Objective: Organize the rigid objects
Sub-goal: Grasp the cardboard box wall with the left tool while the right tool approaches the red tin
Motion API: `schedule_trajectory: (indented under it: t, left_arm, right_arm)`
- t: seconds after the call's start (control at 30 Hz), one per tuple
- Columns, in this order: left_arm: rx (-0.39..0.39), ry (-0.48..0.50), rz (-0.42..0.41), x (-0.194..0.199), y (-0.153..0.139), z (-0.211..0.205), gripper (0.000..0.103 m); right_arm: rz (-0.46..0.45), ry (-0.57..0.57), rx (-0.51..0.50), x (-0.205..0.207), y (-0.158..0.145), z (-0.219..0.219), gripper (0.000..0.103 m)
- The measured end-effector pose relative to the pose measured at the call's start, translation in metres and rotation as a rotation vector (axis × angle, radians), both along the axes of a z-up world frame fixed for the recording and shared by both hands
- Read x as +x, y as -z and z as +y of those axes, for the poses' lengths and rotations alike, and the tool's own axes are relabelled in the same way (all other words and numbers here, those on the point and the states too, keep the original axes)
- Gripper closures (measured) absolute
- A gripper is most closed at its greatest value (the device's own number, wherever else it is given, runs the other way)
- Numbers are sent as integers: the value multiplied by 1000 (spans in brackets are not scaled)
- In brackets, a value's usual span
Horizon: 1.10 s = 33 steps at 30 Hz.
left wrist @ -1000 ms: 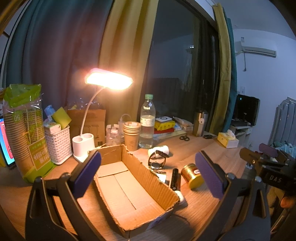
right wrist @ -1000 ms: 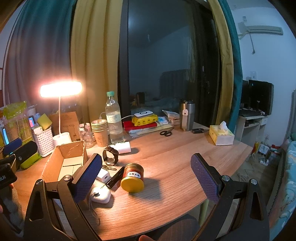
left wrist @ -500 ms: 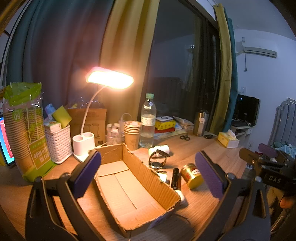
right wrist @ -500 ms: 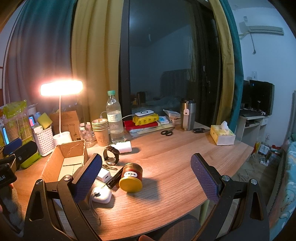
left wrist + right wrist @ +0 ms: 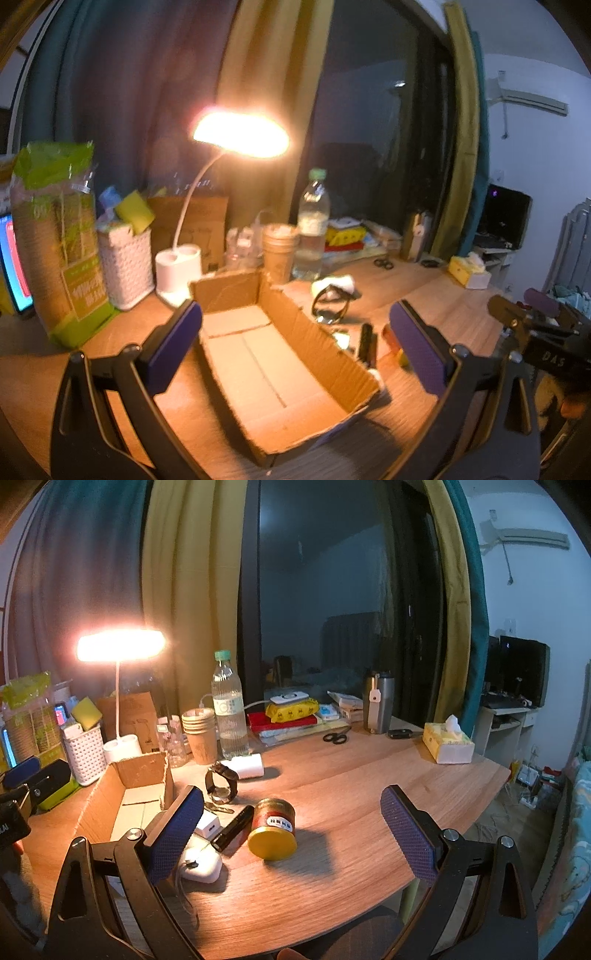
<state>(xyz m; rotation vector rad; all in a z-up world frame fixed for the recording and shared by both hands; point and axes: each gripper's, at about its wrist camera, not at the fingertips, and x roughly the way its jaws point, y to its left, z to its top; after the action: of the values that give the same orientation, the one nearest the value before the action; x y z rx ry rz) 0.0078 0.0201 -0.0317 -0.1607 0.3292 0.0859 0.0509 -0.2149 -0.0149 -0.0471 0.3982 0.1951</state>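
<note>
An empty open cardboard box (image 5: pixel 258 354) lies on the wooden table, and my left gripper (image 5: pixel 295 347) hovers over it, open, with nothing between its fingers. Right of the box lie a wristwatch (image 5: pixel 330 306) and a black flashlight (image 5: pixel 367 343). In the right wrist view, a gold-lidded jar (image 5: pixel 273 829) lies on its side, just beyond my open, empty right gripper (image 5: pixel 291 834). Beside the jar are the flashlight (image 5: pixel 232 829), a white charger (image 5: pixel 208 825), a white earbud case (image 5: pixel 201 864), the watch (image 5: pixel 221 786) and a white cylinder (image 5: pixel 247 766). The box (image 5: pixel 129 801) stands to their left.
A lit desk lamp (image 5: pixel 120 650), water bottle (image 5: pixel 229 709), stacked paper cups (image 5: pixel 201 731) and white basket (image 5: pixel 83 753) line the back. Scissors (image 5: pixel 336 736), a steel tumbler (image 5: pixel 377 701) and a tissue box (image 5: pixel 447 744) sit far right. The table edge (image 5: pixel 461 827) curves near me.
The left gripper has moved forward over the box, its view now blurred, and the jar is hidden behind its right finger. The right gripper has edged slightly closer to the jar.
</note>
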Motion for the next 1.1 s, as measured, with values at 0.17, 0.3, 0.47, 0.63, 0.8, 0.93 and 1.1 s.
schedule_trajectory:
  t: [0.17,0.3,0.47,0.63,0.8,0.93,1.1]
  left_arm:
    - [-21,-57,112,15,23,11,1]
    - [-27,-106,195,27,41,22,1]
    - [-53,-120,346,44,70,30,1]
    - [-98,-110,499,61,89,36,21]
    - [-138,-39,623,78,104,44,50]
    - [-50,0,639,87,103,43,74]
    - [23,71,636,102,101,49,80]
  right_arm:
    - [45,-6,-9,11,16,5,5]
    - [87,-12,-14,21,31,7,5]
    - [143,-14,-11,33,49,7,5]
    - [163,-3,-15,38,56,4,5]
    - [163,27,-3,41,57,-1,5]
    - [167,44,-2,46,59,-1,5]
    - [182,54,-17,51,64,3,5]
